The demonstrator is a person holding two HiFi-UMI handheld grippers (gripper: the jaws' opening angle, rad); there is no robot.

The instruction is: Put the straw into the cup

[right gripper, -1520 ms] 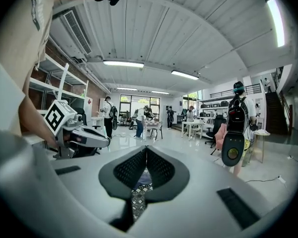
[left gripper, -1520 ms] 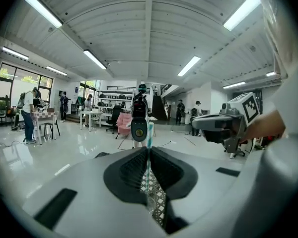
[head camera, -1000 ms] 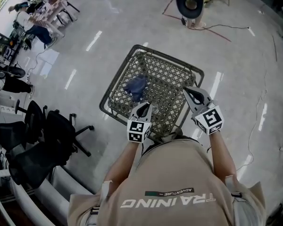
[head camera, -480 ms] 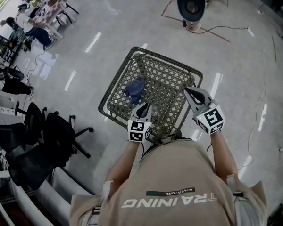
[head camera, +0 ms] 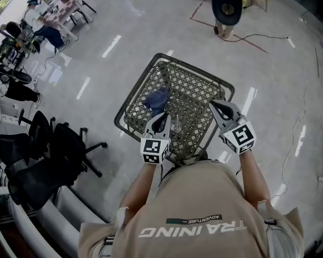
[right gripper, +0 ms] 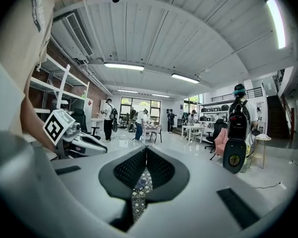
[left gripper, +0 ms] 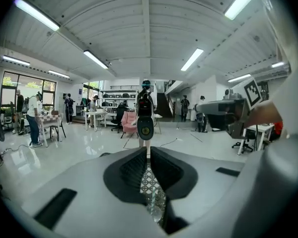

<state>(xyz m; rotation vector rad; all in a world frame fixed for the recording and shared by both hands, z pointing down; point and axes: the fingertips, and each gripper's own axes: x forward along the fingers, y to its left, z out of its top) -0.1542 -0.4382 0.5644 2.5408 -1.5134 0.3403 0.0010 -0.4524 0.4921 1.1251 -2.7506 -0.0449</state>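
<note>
A clear cup [head camera: 175, 127] stands on the metal mesh table [head camera: 204, 87] near its front edge, just right of my left gripper [head camera: 162, 114]. Seen along the left gripper [left gripper: 147, 150], the jaws meet at the tips with nothing between them, and the cup [left gripper: 153, 205] shows below through the gap with a pale thin stick in it that may be the straw. My right gripper [head camera: 218, 104] hovers over the table's right front part, also shut and empty [right gripper: 146, 148].
A crumpled blue thing [head camera: 157, 98] lies on the mesh left of centre, also visible below the right jaws [right gripper: 137, 183]. Black office chairs [head camera: 54, 149] stand to the left. A robot on a stand [head camera: 226, 4] and floor cables [head camera: 258, 36] lie beyond the table.
My left gripper has shifted slightly to the left above the table's front edge. The right gripper holds its place. Nothing was taken hold of.
</note>
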